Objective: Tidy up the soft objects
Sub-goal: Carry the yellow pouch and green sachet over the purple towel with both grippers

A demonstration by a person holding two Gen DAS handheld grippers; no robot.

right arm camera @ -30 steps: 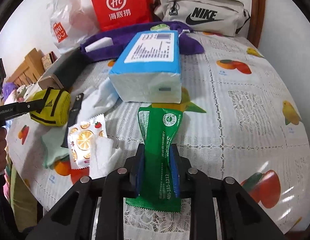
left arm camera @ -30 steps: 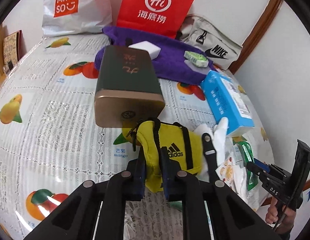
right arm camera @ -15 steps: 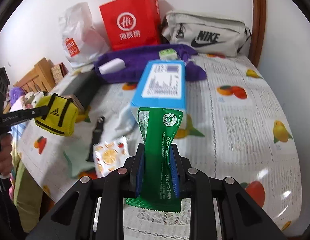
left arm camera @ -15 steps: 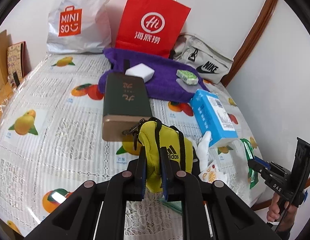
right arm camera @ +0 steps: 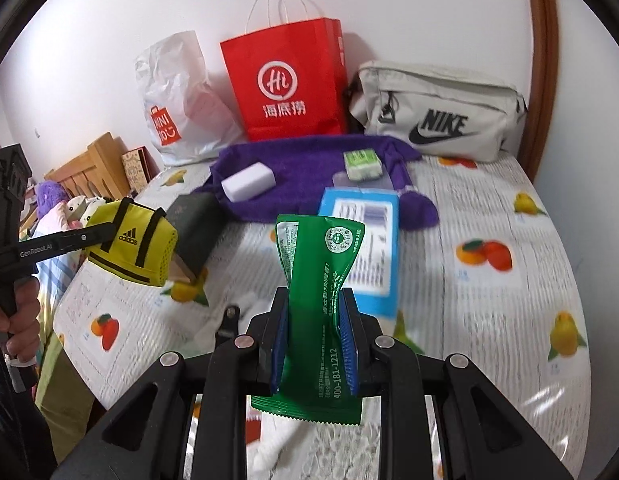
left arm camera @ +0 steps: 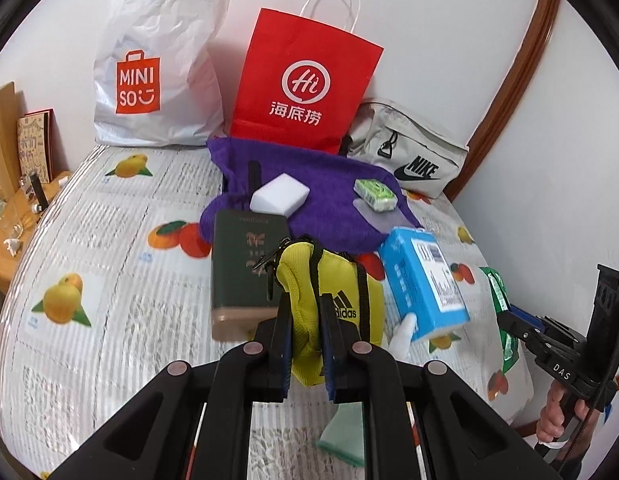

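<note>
The yellow pouch (left arm camera: pixel 329 304) (Adidas logo showing) is pinched in the left gripper (left arm camera: pixel 307 344), held above the table near its 6 o'clock edge. The green packet (right arm camera: pixel 321 292) is clamped upright in the right gripper (right arm camera: pixel 313 344). Beyond, toward 12 o'clock, lie a blue box (left arm camera: pixel 423 284), a dark box (left arm camera: pixel 245 264) and a purple towel (left arm camera: pixel 321 204).

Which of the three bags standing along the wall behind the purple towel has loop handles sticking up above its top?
The red paper bag in the middle: white loop handles rise above it. The white Miniso bag and grey Nike bag show none.
</note>
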